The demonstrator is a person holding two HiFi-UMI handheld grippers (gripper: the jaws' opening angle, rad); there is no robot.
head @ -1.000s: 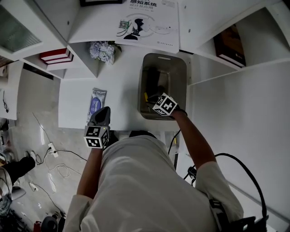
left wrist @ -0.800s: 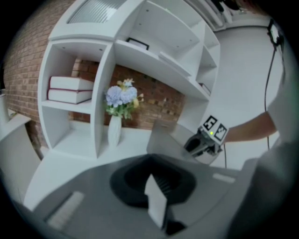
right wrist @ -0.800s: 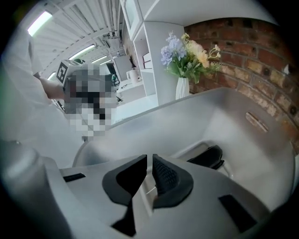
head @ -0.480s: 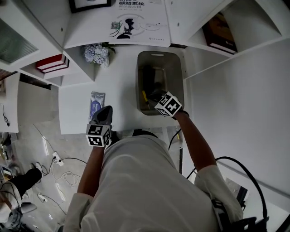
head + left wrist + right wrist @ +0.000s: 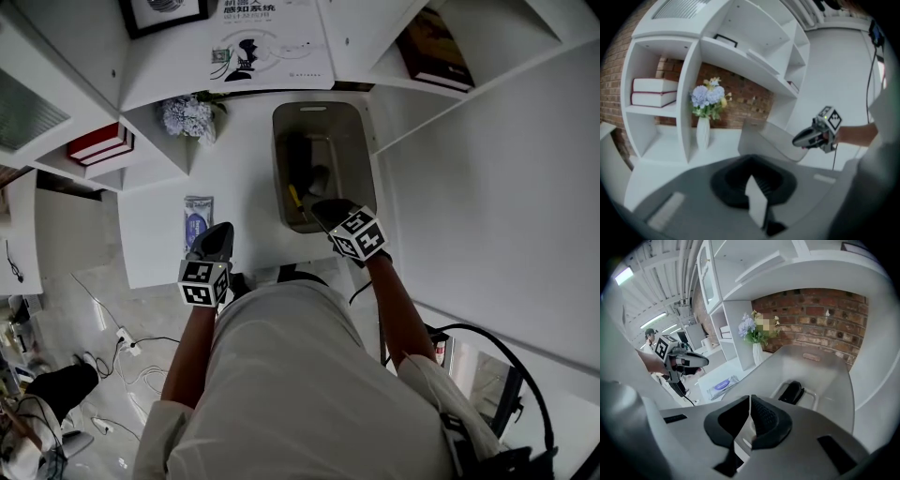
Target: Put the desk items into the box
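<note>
On the white desk [image 5: 246, 178], left, a flat bluish plastic packet [image 5: 198, 223] looks light, slippery, best pinched edgewise; left gripper [image 5: 219, 234] and right gripper [image 5: 325, 210] are clenched empty.
</note>
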